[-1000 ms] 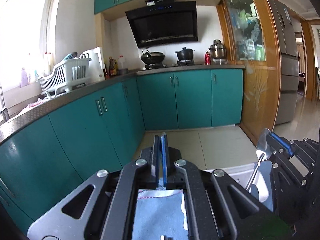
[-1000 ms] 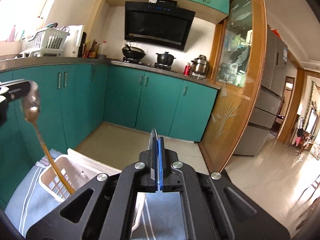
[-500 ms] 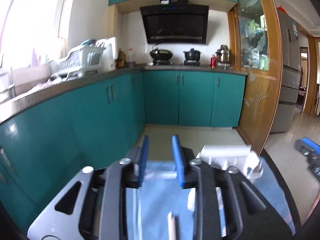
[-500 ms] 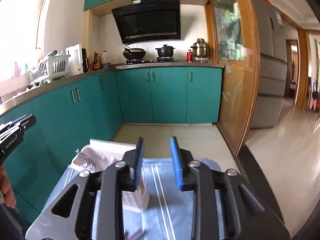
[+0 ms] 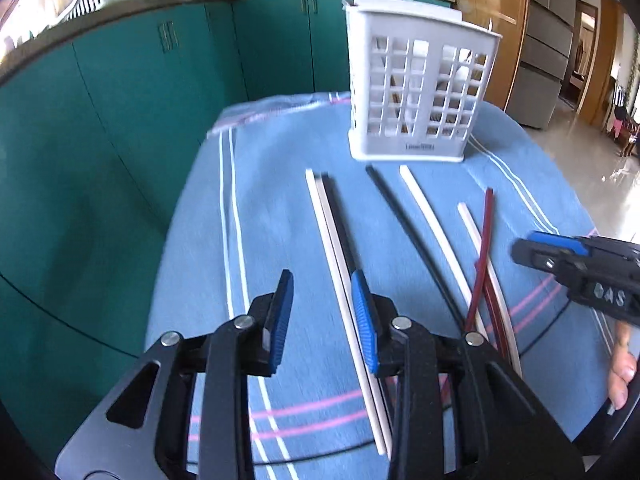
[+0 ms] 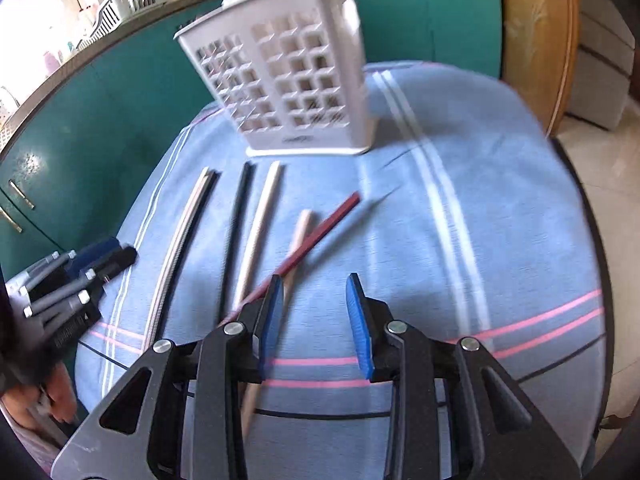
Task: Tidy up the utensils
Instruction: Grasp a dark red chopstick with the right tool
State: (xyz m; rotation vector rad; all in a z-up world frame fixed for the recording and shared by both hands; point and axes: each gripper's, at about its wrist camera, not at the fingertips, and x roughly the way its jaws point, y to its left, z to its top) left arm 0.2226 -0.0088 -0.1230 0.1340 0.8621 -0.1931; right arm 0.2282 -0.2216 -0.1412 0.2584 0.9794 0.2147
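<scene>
Since a second ago both views have tipped down from the kitchen cabinets to the surface, and both pairs of jaws, then pressed together, now stand apart. The chopsticks [image 5: 340,240] lie loose on the blue striped cloth [image 5: 192,240], fanned out roughly side by side with their tips toward the white slotted holder [image 5: 420,92]: a pale and black pair touching at the left, a black one [image 5: 404,224] and a pale one [image 5: 432,224] apart beside them, and a dark red stick [image 6: 320,236] crossing a short pale one [image 6: 298,240] at the right. The holder stands upright at the far end of the cloth, just beyond the tips, seemingly so each stick can be lifted and dropped in; something already shows through its slots. The left hand-held gripper [image 5: 322,320] hovers open and empty, its right finger over the pale-and-black pair, probably lining up a pick. The right hand-held gripper [image 6: 316,320] is also open and empty, its left finger just over the red stick's near part.
</scene>
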